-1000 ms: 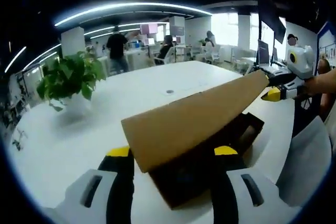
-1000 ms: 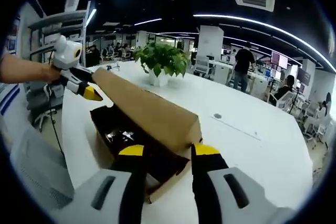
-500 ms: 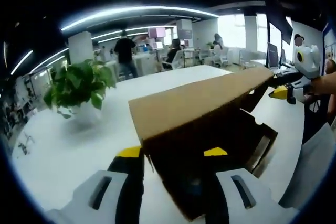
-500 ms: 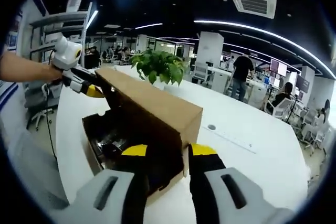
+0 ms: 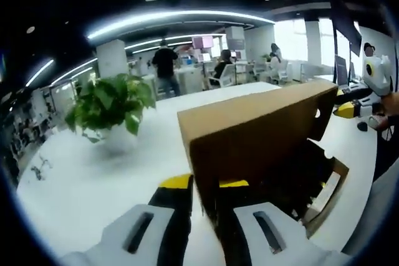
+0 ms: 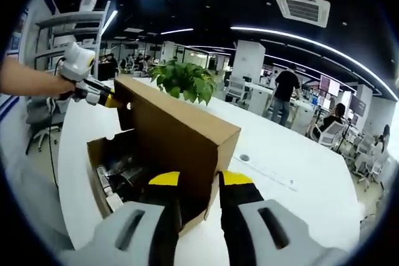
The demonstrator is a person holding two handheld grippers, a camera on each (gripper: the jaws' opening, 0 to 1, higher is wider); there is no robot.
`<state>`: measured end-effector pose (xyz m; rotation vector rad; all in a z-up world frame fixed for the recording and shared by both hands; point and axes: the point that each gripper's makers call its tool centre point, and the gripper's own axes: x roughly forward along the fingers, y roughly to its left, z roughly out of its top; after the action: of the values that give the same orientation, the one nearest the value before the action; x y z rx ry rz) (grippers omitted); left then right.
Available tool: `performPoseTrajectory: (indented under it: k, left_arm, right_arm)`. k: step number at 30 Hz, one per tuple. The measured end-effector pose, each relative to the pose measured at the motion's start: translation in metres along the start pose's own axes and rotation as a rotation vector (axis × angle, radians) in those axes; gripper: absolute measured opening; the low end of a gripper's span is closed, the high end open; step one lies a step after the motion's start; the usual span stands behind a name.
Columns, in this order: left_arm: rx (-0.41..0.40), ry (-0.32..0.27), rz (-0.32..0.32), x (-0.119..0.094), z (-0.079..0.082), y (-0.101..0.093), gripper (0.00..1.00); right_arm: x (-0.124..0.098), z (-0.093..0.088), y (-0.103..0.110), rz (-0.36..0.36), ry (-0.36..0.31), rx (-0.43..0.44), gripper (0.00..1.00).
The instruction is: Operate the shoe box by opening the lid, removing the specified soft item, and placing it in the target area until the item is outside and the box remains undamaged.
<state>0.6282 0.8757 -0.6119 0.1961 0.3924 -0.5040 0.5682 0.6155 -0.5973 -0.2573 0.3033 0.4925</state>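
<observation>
Left gripper view: the lid (image 5: 255,132) of the shoe box (image 5: 312,182) is raised nearly upright, its long axis running between the two grippers; one end edge is pinched between the almost closed jaws of the left gripper (image 5: 204,186); right gripper view: the opposite end is clamped by the right gripper (image 6: 192,182), jaws narrowly parted around the cardboard; dark contents (image 6: 121,175) are seen inside; the box sits on the white tabletop (image 6: 299,207), near a potted plant (image 5: 112,101).

The left gripper view sits close at one end of the shoe box (image 5: 262,135), facing along it over the counter (image 5: 81,185). The right gripper view looks back from the opposite end. Both share the raised lid, with the potted plant (image 6: 184,79) at 11 o'clock.
</observation>
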Motion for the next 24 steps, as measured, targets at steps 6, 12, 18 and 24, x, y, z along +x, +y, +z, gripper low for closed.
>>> performPoseTrajectory:
  k: [6, 12, 18, 24]
  left_arm:
    - [-0.011, -0.009, 0.028, 0.005, 0.004, 0.007, 0.01]
    - [-0.018, -0.016, 0.037, 0.01, 0.007, 0.011, 0.0]
    - [-0.012, -0.022, 0.041, 0.014, 0.009, 0.014, 0.0]
    - [-0.031, -0.031, 0.043, 0.02, 0.011, 0.018, 0.0]
  right_arm:
    - [0.006, 0.002, -0.006, -0.007, -0.003, -0.002, 0.19]
    - [0.011, 0.004, -0.013, -0.016, -0.01, -0.006, 0.17]
    - [0.016, -0.004, -0.024, -0.029, 0.01, 0.011, 0.1]
    - [0.018, -0.024, -0.025, -0.026, 0.047, 0.032, 0.08]
